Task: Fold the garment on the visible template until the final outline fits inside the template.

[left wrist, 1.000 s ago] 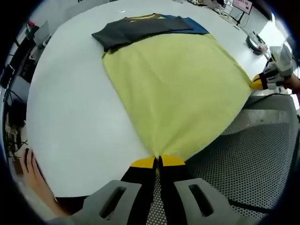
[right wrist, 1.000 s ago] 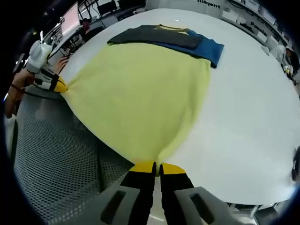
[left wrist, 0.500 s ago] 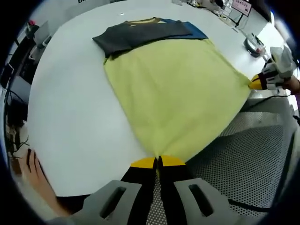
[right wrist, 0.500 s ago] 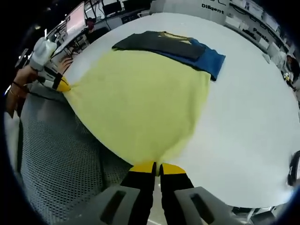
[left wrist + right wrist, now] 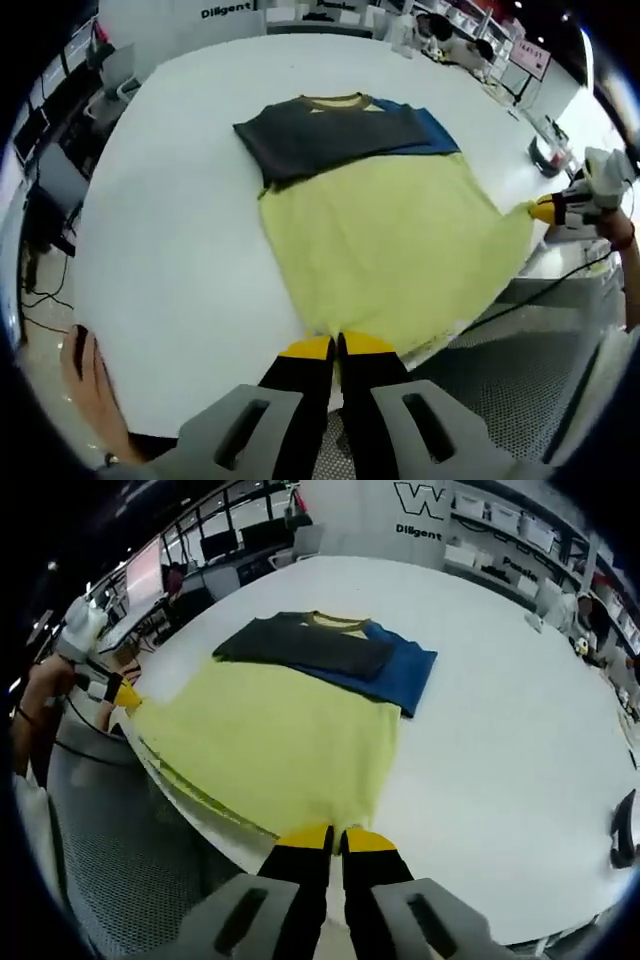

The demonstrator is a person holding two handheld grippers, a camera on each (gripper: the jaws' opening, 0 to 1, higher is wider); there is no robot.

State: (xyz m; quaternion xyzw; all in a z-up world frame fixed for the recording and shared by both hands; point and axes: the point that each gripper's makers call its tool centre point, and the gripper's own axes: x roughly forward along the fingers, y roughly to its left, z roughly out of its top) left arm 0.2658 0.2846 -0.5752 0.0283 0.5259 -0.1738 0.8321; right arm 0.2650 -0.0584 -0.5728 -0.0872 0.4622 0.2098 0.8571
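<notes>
A broad white table (image 5: 170, 230) fills the middle of a busy workshop, and the yellow garment (image 5: 385, 250) lies spread on it, running away from the person toward the stack of dark grey (image 5: 330, 135) and blue (image 5: 395, 675) folded clothes at its far end. The left gripper (image 5: 336, 347) has its jaws pinched together on the near left corner, the right gripper (image 5: 336, 836) likewise on the near right corner. Both hold the near hem, neither nearer, so I'd guess the fold goes straight forward.
</notes>
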